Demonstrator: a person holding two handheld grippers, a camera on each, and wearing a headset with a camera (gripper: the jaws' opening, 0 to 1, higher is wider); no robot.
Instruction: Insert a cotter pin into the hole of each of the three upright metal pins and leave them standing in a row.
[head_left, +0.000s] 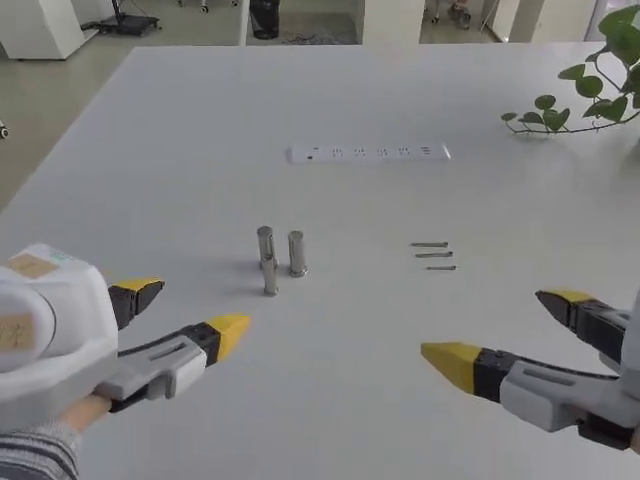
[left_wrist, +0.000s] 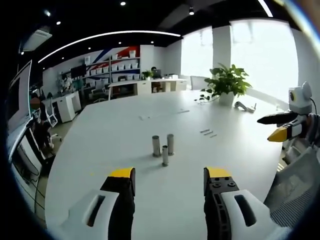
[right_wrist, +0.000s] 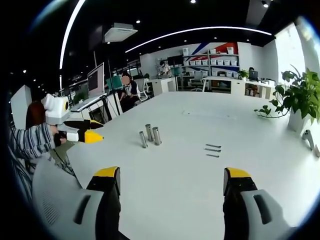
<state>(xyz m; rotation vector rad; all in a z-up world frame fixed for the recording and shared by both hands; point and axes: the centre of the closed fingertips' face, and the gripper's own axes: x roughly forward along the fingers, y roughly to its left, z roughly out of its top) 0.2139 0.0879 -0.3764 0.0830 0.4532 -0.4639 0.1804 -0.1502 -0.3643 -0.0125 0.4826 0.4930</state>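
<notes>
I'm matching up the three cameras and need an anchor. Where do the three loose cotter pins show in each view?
Head view: cotter pins lie right of centre, at mid-height.
Left gripper view: cotter pins lie right of centre, slightly below mid-height.
Right gripper view: cotter pins lie right of centre, below mid-height.
Shared landmark: the upright metal pins stand to their left in every view.

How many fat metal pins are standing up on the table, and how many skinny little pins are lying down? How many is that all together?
Upright metal pins: 3
Cotter pins: 3
Total: 6
</notes>
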